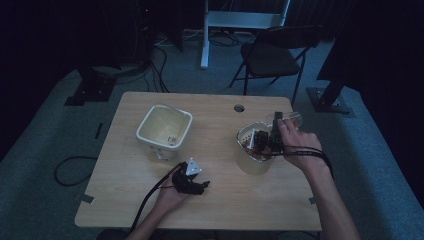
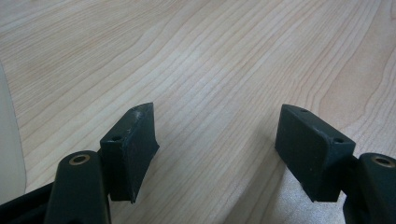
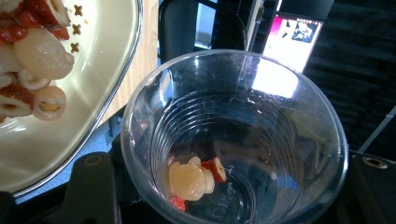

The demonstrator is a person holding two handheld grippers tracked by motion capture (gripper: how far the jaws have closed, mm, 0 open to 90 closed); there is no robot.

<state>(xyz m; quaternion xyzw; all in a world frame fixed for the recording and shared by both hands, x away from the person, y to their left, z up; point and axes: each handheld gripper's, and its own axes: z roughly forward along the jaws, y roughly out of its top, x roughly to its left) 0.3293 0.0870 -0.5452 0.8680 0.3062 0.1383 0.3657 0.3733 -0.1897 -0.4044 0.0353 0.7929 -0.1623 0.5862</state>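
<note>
High view first: we hold the right gripper (image 1: 276,131) near the right edge of the tabletop (image 1: 220,200), with its jaws clamped on a clear plastic cup (image 1: 292,119) that is tipped on its side just beyond a cream bowl (image 1: 252,162) of mixed fruit pieces. Our right gripper view looks straight into that cup (image 3: 261,121): the black jaws stand on either side of its wall, and a pale round fruit piece (image 3: 187,181) lies beside a red piece (image 3: 216,169) at its bottom. The bowl's rim (image 3: 122,79) sits at the upper left of that view, touching or just beside the cup, with more pale and red pieces heaped inside. Our left gripper (image 1: 192,181) rests on the tabletop toward the near edge, around the middle, well apart from the bowl. Left gripper view shows its jaws apart with bare wood (image 2: 210,70) between them. An empty square cream container (image 1: 164,127) stands left of centre, closer to the far edge.
</note>
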